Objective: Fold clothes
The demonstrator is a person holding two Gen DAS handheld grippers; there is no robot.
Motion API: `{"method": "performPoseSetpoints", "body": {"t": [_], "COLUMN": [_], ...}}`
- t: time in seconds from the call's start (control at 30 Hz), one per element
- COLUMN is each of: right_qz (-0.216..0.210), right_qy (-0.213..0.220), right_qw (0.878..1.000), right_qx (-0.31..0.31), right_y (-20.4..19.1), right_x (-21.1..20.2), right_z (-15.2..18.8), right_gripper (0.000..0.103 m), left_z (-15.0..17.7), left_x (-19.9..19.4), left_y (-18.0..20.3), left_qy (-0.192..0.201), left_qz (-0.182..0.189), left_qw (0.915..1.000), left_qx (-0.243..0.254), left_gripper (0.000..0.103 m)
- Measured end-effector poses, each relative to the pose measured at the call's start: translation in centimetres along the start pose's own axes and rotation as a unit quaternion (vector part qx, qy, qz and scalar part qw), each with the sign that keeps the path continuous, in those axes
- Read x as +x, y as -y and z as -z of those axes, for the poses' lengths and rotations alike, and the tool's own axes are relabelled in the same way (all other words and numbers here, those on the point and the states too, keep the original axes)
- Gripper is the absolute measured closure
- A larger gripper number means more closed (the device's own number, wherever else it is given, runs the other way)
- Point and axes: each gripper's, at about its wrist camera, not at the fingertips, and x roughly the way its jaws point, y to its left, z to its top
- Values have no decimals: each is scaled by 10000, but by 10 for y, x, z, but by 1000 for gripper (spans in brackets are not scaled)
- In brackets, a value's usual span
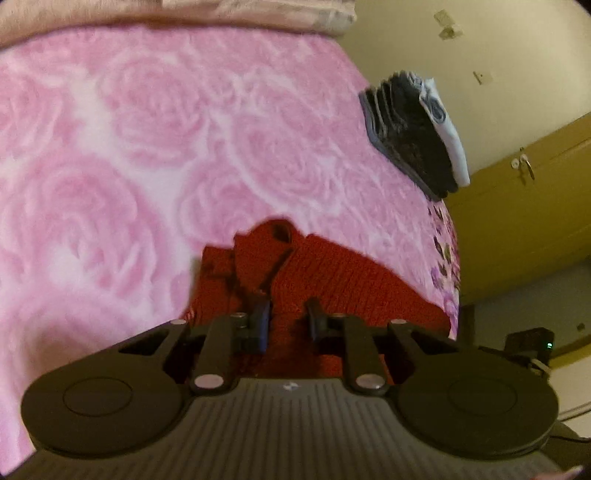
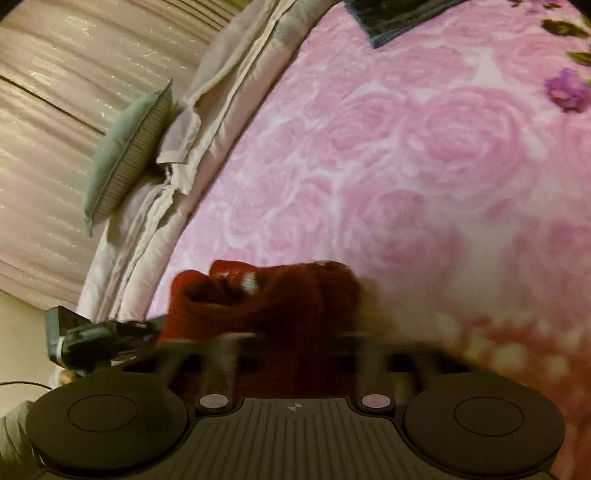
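A red knit garment (image 1: pixel 332 273) lies bunched on the pink rose-patterned blanket (image 1: pixel 147 147) near the bed's edge. My left gripper (image 1: pixel 289 317) has its jaws narrow, with a fold of the red knit pinched between the pads. In the right wrist view the same red garment (image 2: pixel 266 295) rises in a crumpled heap just ahead of my right gripper (image 2: pixel 299 339). That gripper is smeared by motion blur. Its jaws stand close together, and red knit fills the gap between them.
A folded stack of dark and white clothes (image 1: pixel 410 136) sits at the blanket's far corner, also the stack (image 2: pixel 399 14). A green pillow (image 2: pixel 125 155) and pale bedding (image 2: pixel 207 122) lie along the headboard side. A yellow cabinet door (image 1: pixel 535 206) stands beyond the bed.
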Motion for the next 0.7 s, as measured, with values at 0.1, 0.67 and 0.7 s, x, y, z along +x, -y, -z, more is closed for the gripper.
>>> {"method": "performPoseSetpoints", "body": {"t": [0.1, 0.67, 0.7], "right_qz": [26, 590, 613], "right_qy": [317, 413, 450], "right_qw": [9995, 9953, 9956], "right_qx": [-66, 643, 553], "right_y": [-4, 14, 12], "right_x": [-7, 19, 14], "right_z": [-3, -36, -37], "right_gripper": [95, 59, 46], "left_z": [1, -14, -17], "left_x": [-15, 24, 20], "left_y": [3, -9, -11], "left_qy": [526, 585, 559], "left_qz": [28, -765, -682], "left_qw": [9986, 9951, 9956], "left_qx": [-3, -232, -326], "left_gripper": [89, 77, 74]}}
